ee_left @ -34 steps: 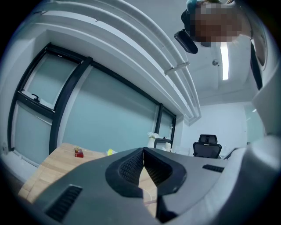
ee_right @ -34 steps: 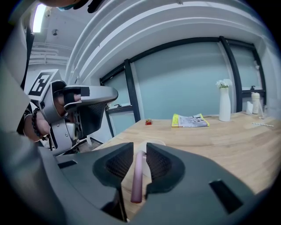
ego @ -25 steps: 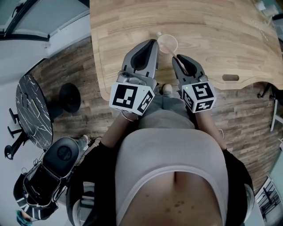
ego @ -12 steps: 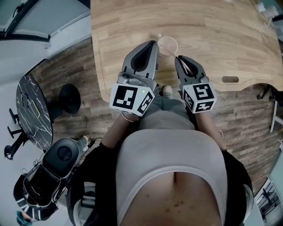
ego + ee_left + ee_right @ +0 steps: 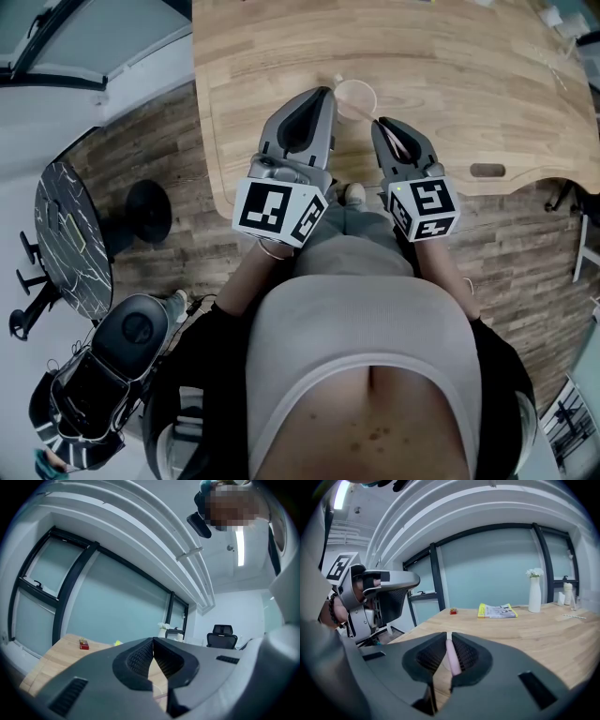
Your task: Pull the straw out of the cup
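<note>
A clear plastic cup point(image 5: 356, 95) stands near the front edge of the wooden table point(image 5: 450, 66). My right gripper point(image 5: 380, 123) sits just in front of the cup, on its right. Its jaws are shut on a pink straw point(image 5: 398, 142). In the right gripper view the straw point(image 5: 451, 656) lies lengthwise between the ribbed pads, up to the right gripper's point(image 5: 450, 635) tips. My left gripper point(image 5: 328, 91) is level at the cup's left side. Its jaws meet at the tips point(image 5: 153, 640) and I see nothing between them. I cannot tell whether it touches the cup.
A yellow booklet point(image 5: 497, 611), a white vase of flowers point(image 5: 534, 595) and a small red object point(image 5: 453, 611) lie farther back on the table. An office chair point(image 5: 221, 636) stands beyond it. A dark round side table point(image 5: 70, 234) stands on the floor to the left.
The right gripper's jaws have narrowed onto the pink straw and shifted slightly right. The left gripper and the cup have stayed where they were.
</note>
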### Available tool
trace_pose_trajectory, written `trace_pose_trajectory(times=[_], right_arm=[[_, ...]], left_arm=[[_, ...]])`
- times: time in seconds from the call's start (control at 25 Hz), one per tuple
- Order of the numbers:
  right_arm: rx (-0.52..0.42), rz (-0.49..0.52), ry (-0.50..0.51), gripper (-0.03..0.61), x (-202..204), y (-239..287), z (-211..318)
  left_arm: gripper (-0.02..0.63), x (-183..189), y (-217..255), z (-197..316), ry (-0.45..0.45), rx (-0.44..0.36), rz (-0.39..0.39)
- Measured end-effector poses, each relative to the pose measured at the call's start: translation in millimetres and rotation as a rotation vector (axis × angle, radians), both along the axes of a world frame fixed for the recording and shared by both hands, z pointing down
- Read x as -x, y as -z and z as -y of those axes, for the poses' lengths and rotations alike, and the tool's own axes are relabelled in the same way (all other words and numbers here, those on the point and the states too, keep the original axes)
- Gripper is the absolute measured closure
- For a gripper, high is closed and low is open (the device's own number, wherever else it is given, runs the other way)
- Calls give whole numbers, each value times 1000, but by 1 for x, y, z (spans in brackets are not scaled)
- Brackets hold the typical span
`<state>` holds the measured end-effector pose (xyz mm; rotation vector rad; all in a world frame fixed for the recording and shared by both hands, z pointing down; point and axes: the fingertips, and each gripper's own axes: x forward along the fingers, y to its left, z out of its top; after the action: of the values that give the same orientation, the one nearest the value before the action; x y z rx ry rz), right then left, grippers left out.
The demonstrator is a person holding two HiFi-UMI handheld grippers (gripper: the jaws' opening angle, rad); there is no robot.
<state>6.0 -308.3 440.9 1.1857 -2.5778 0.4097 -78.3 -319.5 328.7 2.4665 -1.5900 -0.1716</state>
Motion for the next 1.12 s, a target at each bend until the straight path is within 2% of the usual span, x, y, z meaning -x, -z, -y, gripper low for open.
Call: trace_pose_trajectory(times=[1.12], right_arm=[[-62, 27, -1, 526, -1, 25, 3]], left_arm=[[607, 0, 9, 0, -3, -21, 0]])
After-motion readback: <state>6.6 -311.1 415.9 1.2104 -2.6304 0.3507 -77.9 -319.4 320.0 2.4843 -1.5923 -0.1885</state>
